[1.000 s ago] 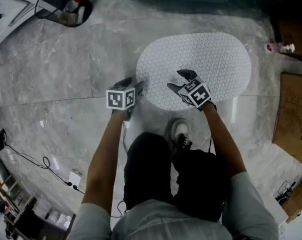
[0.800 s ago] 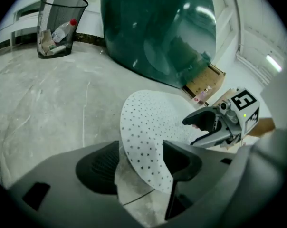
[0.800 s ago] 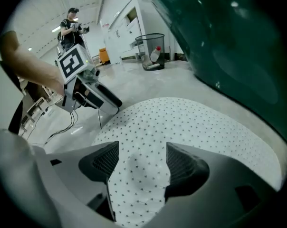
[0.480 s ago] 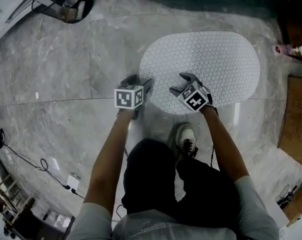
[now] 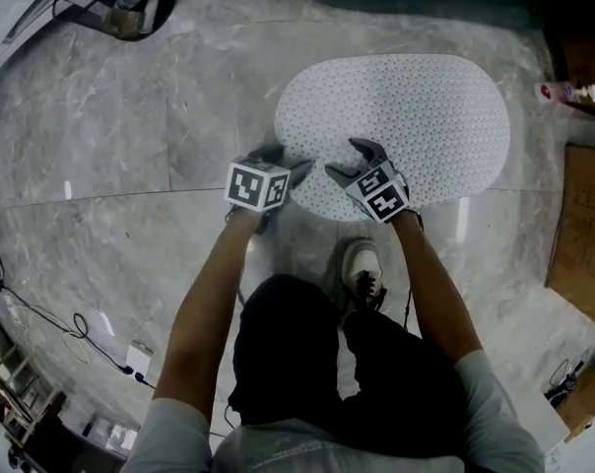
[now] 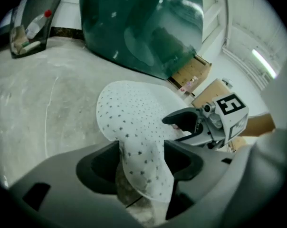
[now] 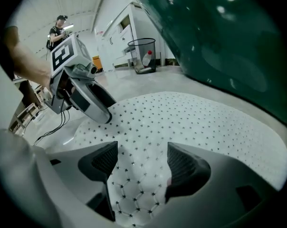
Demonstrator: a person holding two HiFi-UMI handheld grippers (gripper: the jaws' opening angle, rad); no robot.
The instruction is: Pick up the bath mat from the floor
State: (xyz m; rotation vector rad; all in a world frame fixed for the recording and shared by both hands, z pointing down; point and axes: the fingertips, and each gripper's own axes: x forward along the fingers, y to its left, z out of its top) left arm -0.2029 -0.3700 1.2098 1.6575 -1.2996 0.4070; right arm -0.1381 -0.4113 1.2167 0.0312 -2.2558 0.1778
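Bath mat [image 5: 406,126] lies on the floor [image 5: 130,146]. Your left gripper [image 6: 142,156] is opening, with the mat's edge between its jaws. Your right gripper [image 7: 141,156] is wide open over the mat.

The bath mat [image 5: 406,116] is white, a long oval with rounded ends, sprinkled all over with small dark specks. It lies on the grey marbled floor [image 5: 130,136] at about 1 o'clock from the middle of the head view, its long axis running from 9 to 3 o'clock. Most of it lies flat. Its rim at 7 o'clock is bunched into a raised fold, and at 6 o'clock faint hexagon lines show between the specks.
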